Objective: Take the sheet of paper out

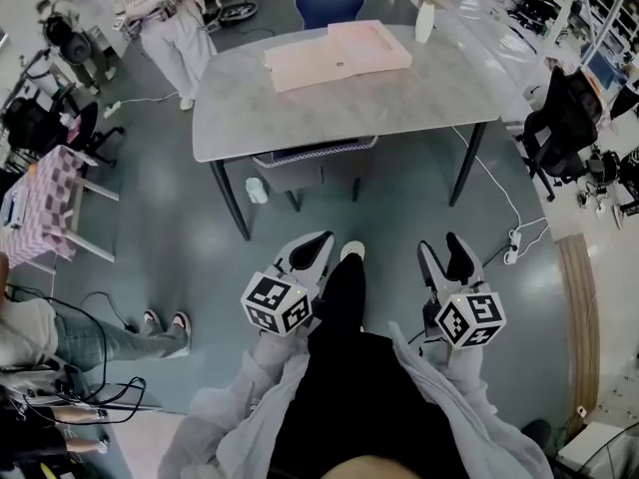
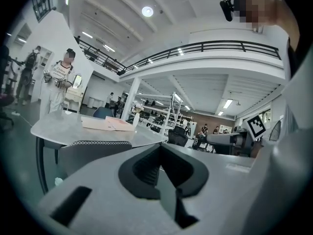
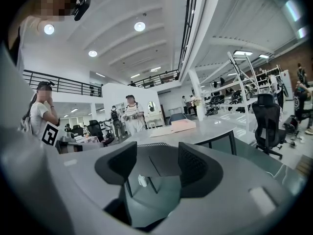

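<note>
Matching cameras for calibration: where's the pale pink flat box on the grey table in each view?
Head view: pale pink flat box, top centre on the grey table.
Left gripper view: box left of centre, mid-height.
Right gripper view: box just right of centre.
Shared landmark: white flower vase beside it.

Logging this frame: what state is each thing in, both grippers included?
Left gripper: jaws nearly together, nothing between them.
Right gripper: jaws apart, empty.
Pink folder: closed, lying flat on the table, untouched.
Vase: upright on the table.
Chair: pushed in under the table.
</note>
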`<state>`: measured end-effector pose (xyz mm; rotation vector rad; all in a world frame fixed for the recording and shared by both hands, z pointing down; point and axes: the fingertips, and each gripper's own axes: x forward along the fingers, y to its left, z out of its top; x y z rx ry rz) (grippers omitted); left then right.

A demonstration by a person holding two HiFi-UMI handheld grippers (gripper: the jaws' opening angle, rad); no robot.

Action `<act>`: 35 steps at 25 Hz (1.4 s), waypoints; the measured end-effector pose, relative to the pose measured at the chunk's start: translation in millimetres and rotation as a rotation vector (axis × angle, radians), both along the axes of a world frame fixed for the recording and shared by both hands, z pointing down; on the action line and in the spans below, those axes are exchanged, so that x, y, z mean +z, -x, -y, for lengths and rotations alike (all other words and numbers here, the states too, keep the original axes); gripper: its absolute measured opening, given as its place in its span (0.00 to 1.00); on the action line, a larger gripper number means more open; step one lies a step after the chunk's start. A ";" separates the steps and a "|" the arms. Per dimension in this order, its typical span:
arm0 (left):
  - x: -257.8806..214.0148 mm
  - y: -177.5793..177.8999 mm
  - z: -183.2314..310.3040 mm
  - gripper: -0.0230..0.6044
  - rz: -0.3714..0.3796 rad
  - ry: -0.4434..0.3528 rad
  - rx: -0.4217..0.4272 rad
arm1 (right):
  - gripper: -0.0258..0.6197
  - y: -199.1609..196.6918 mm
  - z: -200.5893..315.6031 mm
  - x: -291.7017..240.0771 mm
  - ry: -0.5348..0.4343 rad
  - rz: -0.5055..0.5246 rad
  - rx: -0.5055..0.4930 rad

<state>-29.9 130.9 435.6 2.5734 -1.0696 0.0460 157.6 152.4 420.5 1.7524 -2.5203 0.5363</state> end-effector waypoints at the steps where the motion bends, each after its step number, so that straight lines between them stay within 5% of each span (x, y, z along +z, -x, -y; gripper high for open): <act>1: 0.0 -3.4 6.8 0.03 -0.001 -0.002 0.003 | 0.44 -3.4 5.4 1.2 0.002 0.000 0.004; 15: -9.0 -35.2 129.4 0.03 -0.001 0.010 0.027 | 0.44 -31.6 128.0 -5.1 0.018 0.015 0.033; 35: -27.2 -25.0 310.8 0.03 0.002 -0.025 0.041 | 0.44 -40.3 296.6 -22.5 0.012 -0.001 0.074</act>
